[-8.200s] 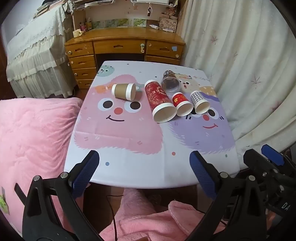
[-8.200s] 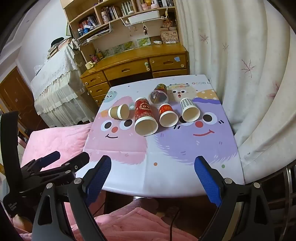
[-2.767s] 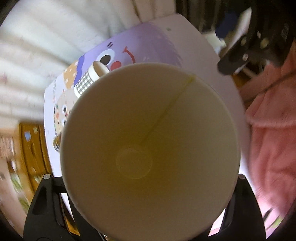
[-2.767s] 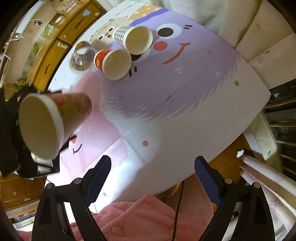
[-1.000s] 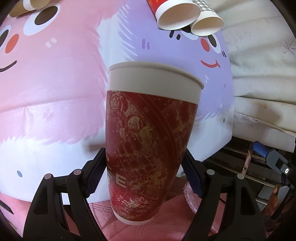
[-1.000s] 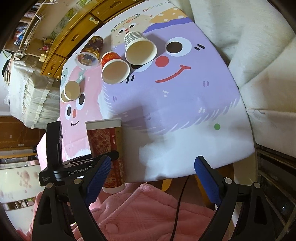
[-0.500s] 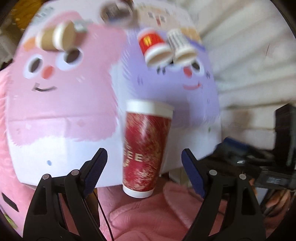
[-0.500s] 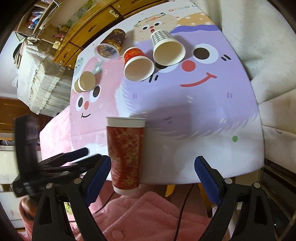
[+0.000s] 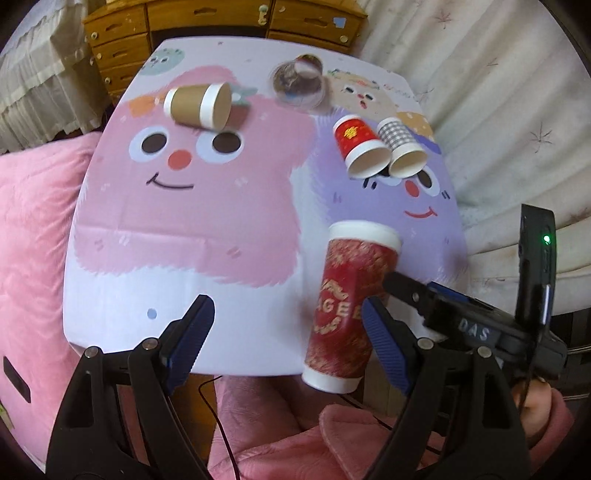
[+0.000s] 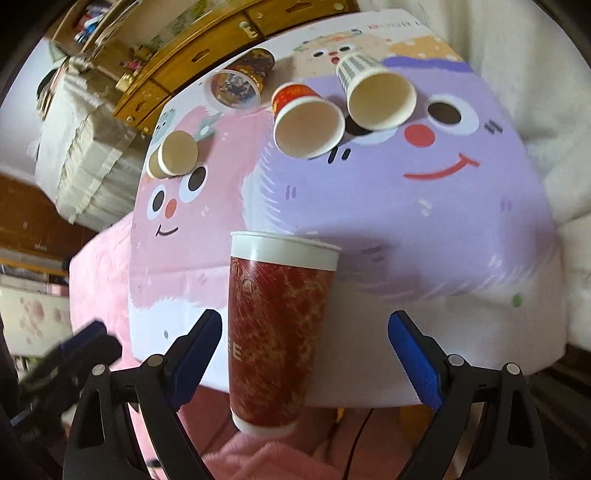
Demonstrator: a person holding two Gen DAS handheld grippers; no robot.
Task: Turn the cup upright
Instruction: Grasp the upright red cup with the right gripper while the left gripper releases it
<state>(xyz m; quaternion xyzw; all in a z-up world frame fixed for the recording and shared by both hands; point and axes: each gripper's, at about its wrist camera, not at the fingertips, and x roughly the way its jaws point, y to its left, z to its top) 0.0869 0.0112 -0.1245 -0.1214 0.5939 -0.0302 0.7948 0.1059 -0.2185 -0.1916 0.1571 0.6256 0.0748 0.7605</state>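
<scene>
A tall red paper cup with gold print and a white rim (image 9: pixel 347 306) stands upright at the table's near edge; it also shows in the right wrist view (image 10: pixel 275 325). My left gripper (image 9: pixel 286 332) is open and empty, with the cup just inside its right finger. My right gripper (image 10: pixel 310 354) is open with the cup between its fingers, not touching them; it shows at the right of the left wrist view (image 9: pixel 461 325). On their sides lie a brown cup (image 9: pixel 197 105), a small red cup (image 9: pixel 360 146), a checked cup (image 9: pixel 402 147) and a clear cup (image 9: pixel 299 79).
The table (image 9: pixel 184 229) has a cloth with pink and purple cartoon faces. A pink blanket (image 9: pixel 26 229) lies left and near. A wooden desk with drawers (image 9: pixel 221 18) stands behind the table. White curtains (image 9: pixel 517 92) hang at the right.
My left gripper has pulled back and left from the upright red cup. My right gripper has moved in so the cup sits between its open fingers.
</scene>
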